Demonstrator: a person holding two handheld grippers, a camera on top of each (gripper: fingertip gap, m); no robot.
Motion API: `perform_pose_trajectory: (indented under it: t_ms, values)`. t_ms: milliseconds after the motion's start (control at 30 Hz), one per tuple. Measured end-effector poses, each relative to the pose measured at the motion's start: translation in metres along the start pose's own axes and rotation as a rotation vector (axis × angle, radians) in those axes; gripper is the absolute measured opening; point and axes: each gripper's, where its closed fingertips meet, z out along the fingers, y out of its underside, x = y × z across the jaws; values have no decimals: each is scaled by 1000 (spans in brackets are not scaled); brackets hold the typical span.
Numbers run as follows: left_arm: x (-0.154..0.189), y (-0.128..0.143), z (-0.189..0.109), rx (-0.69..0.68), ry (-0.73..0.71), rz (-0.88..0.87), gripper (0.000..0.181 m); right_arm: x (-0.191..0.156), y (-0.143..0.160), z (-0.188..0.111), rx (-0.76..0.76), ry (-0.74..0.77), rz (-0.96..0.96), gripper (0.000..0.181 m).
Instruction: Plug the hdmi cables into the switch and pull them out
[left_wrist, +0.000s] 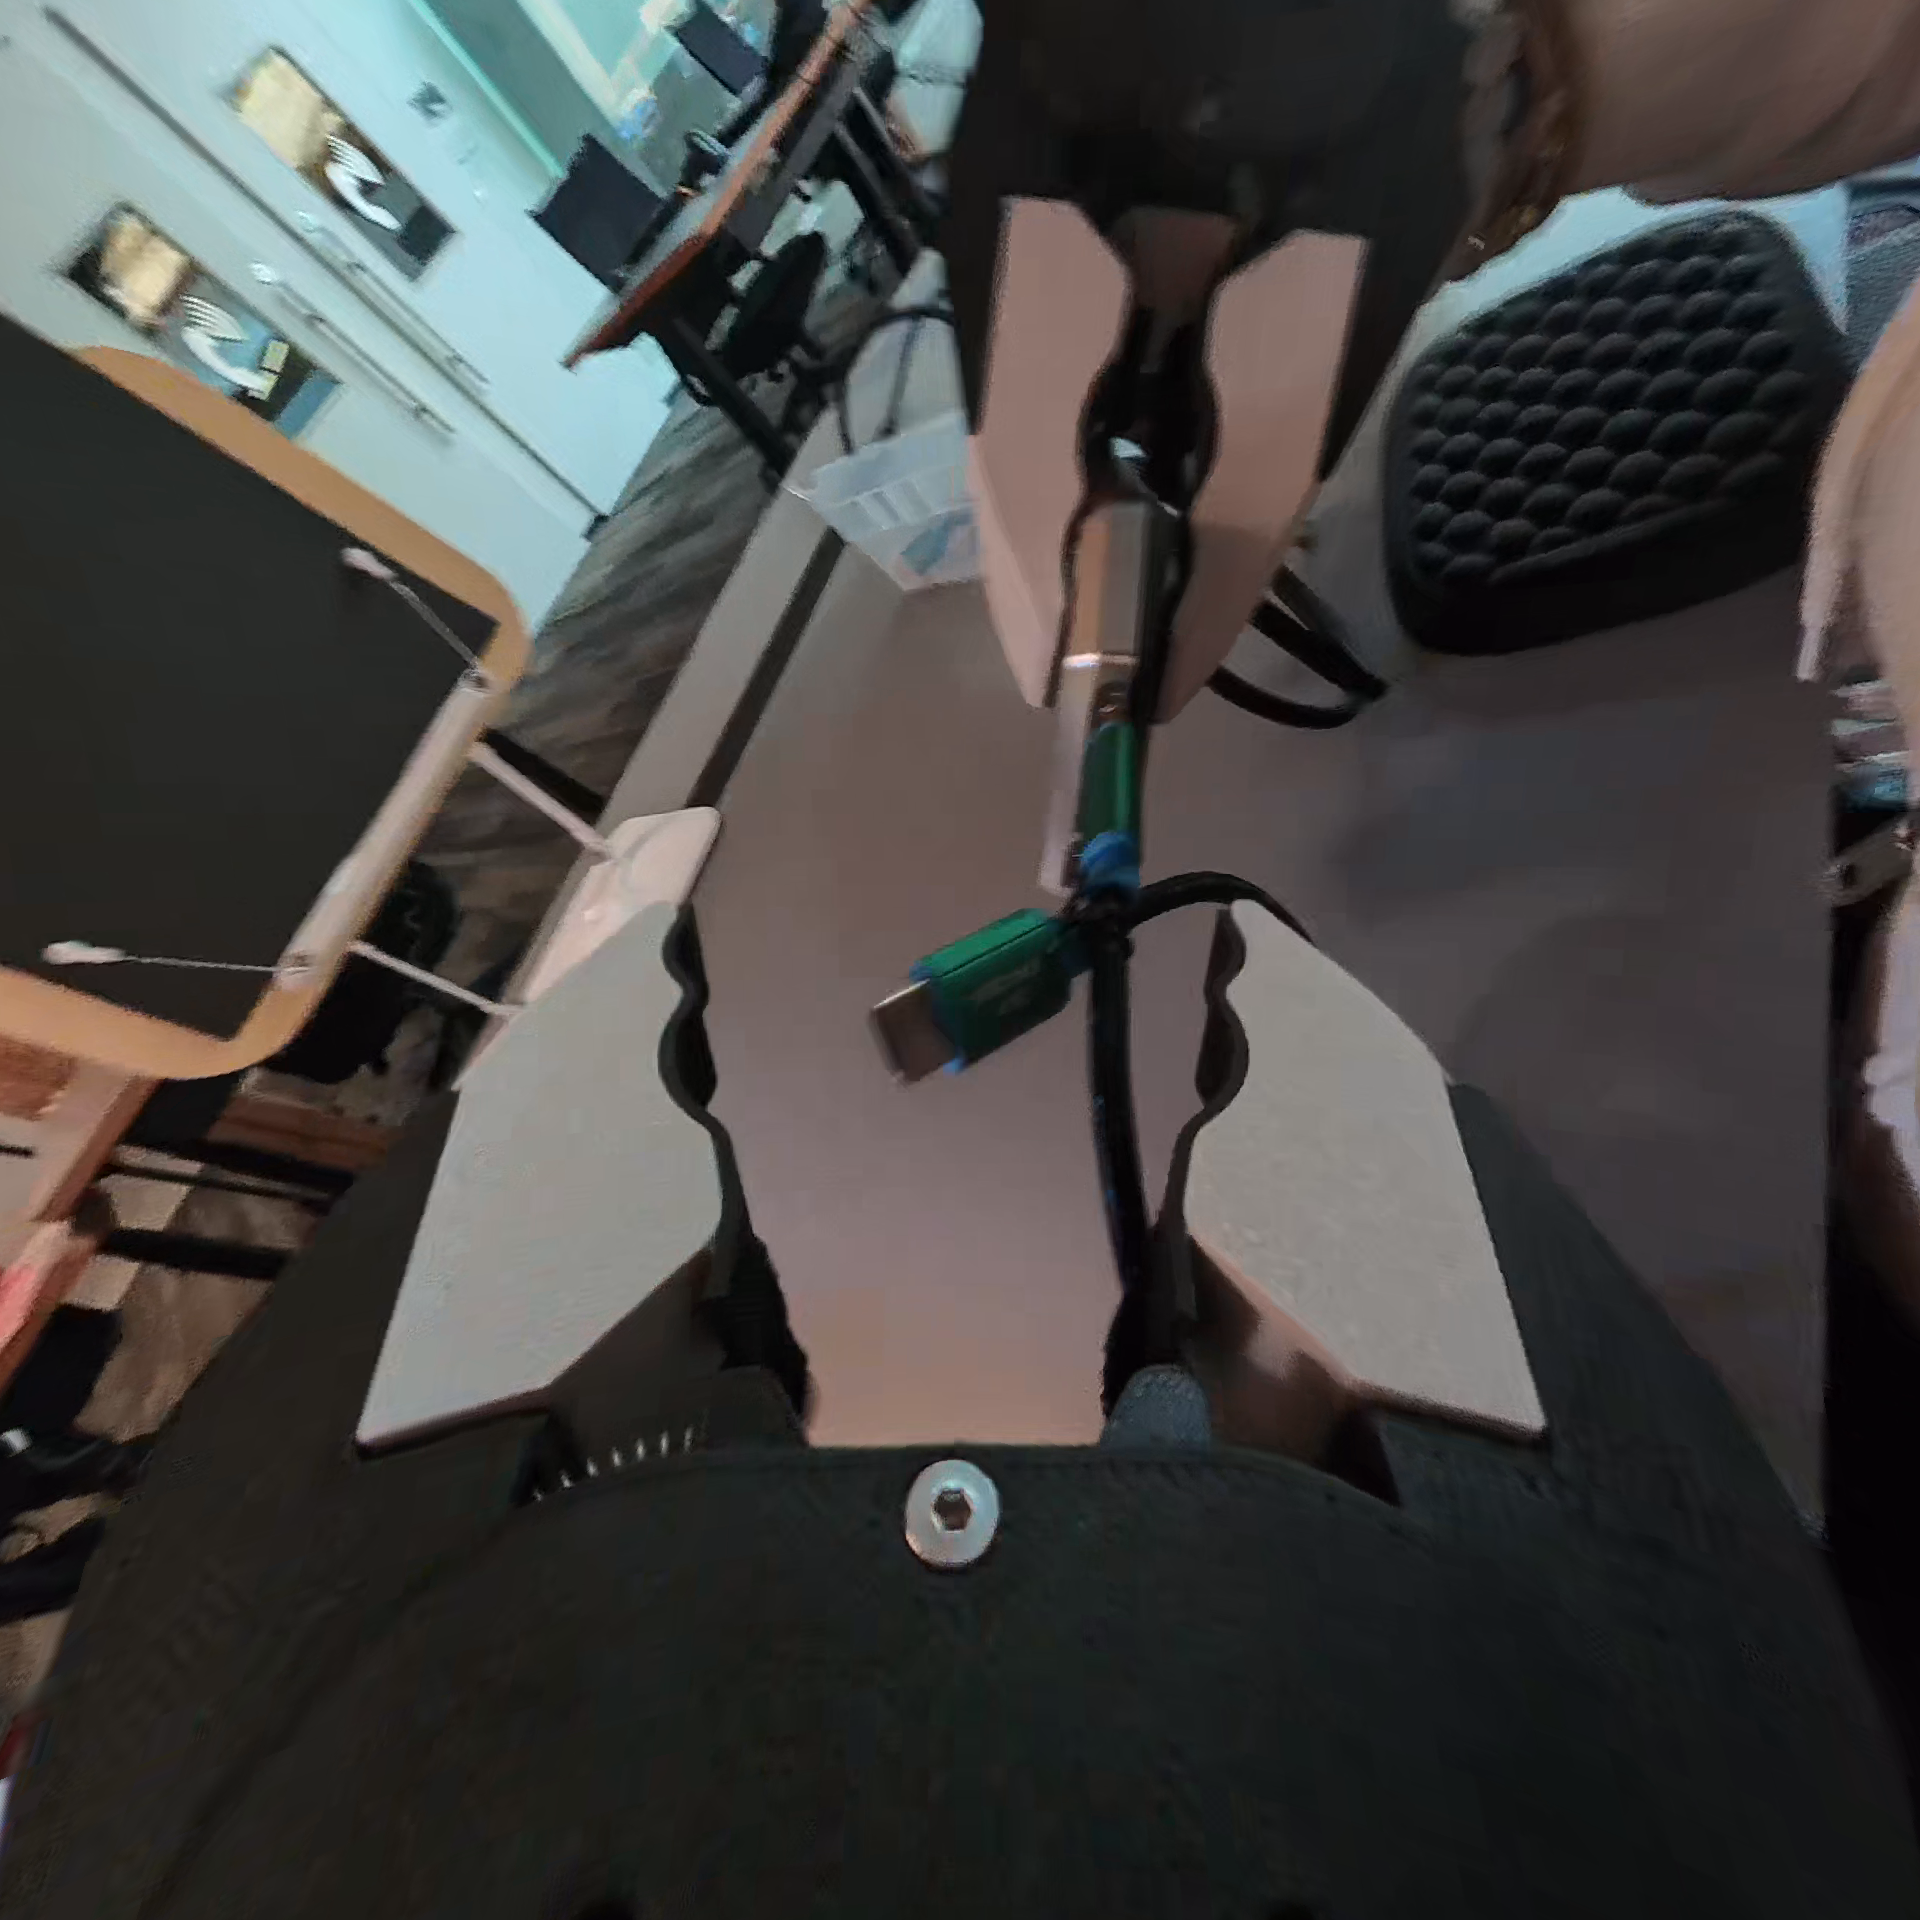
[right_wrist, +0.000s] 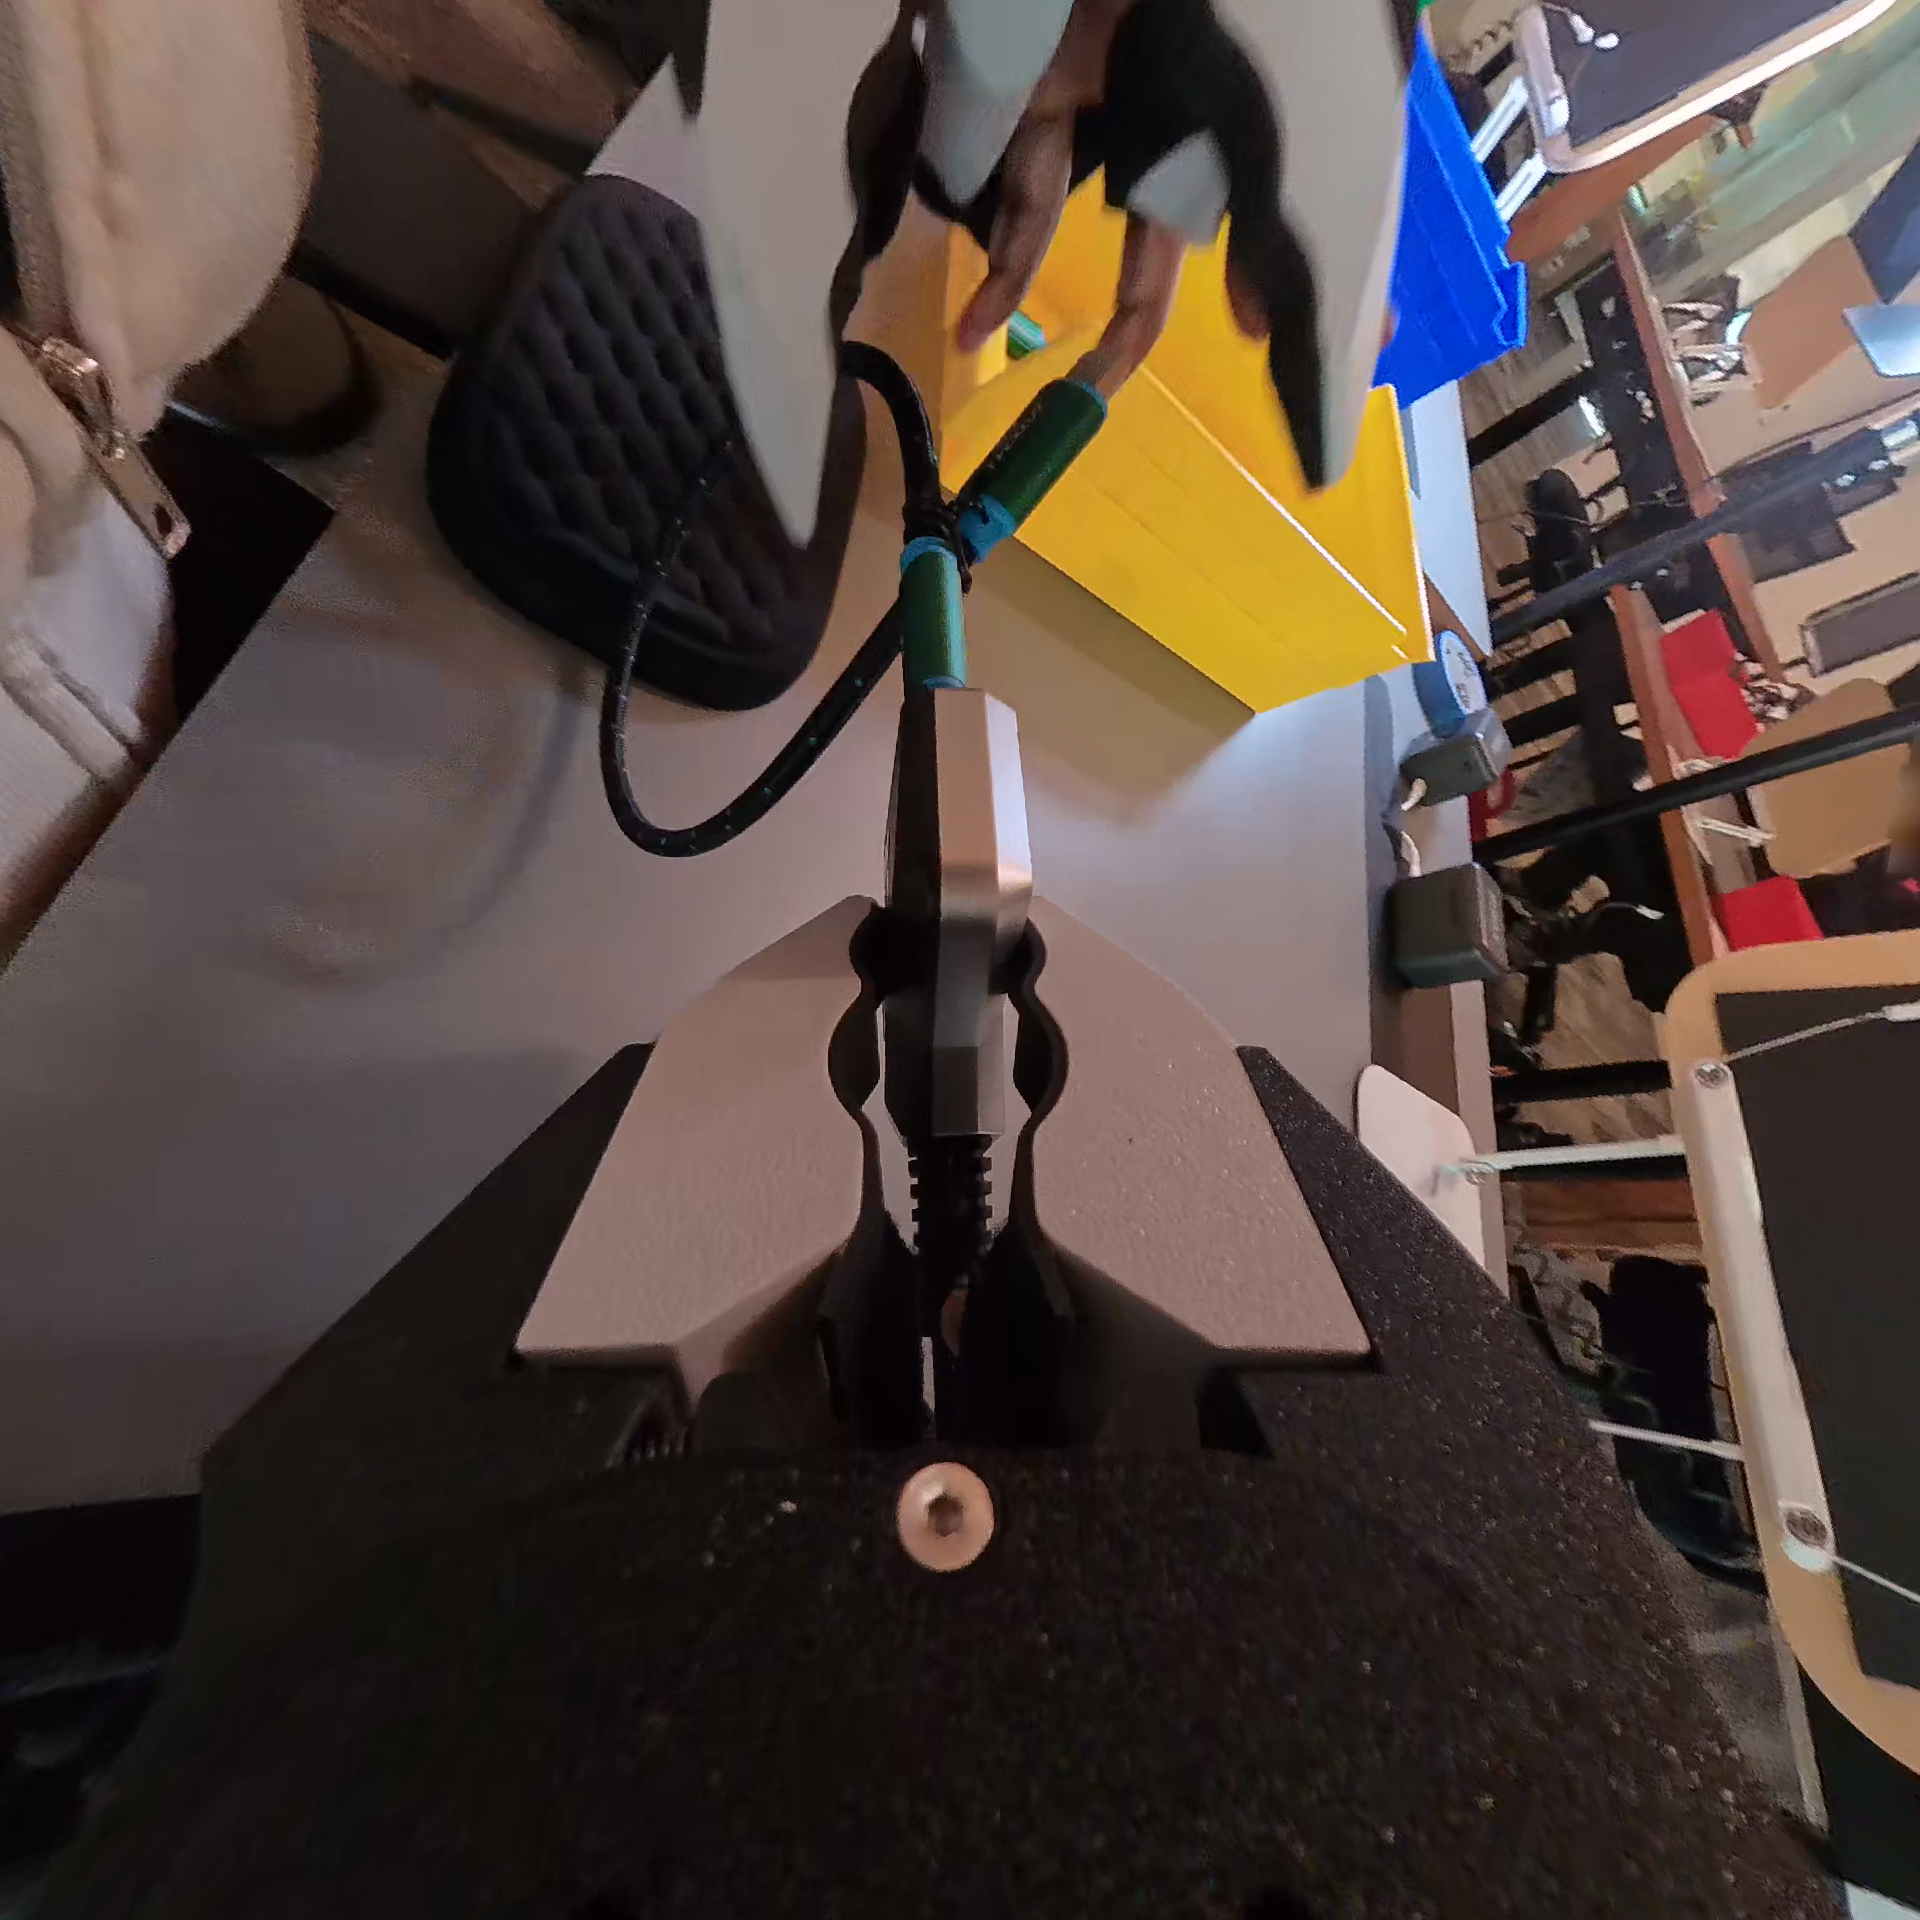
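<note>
My right gripper (right_wrist: 951, 935) is shut on a silver HDMI switch (right_wrist: 977, 883) and holds it above the table. It also shows at the top of the left wrist view (left_wrist: 1127, 665), shut on the switch (left_wrist: 1117, 582). One green HDMI plug (right_wrist: 935, 623) sits in the switch's far end, and shows in the left wrist view (left_wrist: 1110, 769). A second green plug (left_wrist: 977, 997) hangs loose on the black braided cable (right_wrist: 665, 821), tied to the first. My left gripper (left_wrist: 956, 935) is open, with the loose plug between its fingers, not gripped. It shows in the right wrist view (right_wrist: 1060, 499) around that plug (right_wrist: 1023, 457).
A black mesh cushion (left_wrist: 1600, 436) lies on the grey table (left_wrist: 1455, 883), also in the right wrist view (right_wrist: 613, 447). A yellow bin (right_wrist: 1195, 540) and a blue bin (right_wrist: 1455, 260) stand behind the plugs. A clear plastic tray (left_wrist: 894, 499) sits near the table's far edge.
</note>
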Motion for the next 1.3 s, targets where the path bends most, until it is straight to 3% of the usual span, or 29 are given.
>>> perform_pose_trajectory:
  t_ms: [100, 200, 300, 433, 567, 667, 1100, 1167, 1300]
  values:
    - [-6, -17, -23, 142, 67, -171, 82, 3, 3, -4, 4, 43, -6, 22]
    - [8, -11, -21, 198, 200, -359, 70, 3, 4, -5, 17, 61, -20, 22]
    - [23, 2, -1, 149, 214, -245, 64, 1, -5, -3, 54, 64, -60, 22]
    - [28, -11, 13, 220, 181, -165, 35, -1, -12, 0, 62, 65, -65, 22]
    - [41, -10, 16, 174, 196, -41, 14, -2, -7, -1, 45, 79, -63, 22]
    - [46, -10, 15, 173, 196, 58, 12, -6, -8, -1, 55, 86, -105, 21]
    - [47, -30, 13, 282, 261, 65, 10, -5, -12, -2, -10, 106, -184, 20]
    - [50, -36, 14, 287, 285, 71, 7, -14, -24, 4, 40, 67, -199, 20]
    - [40, -33, 14, 258, 218, 117, 8, -3, -23, 5, -21, 142, -234, 20]
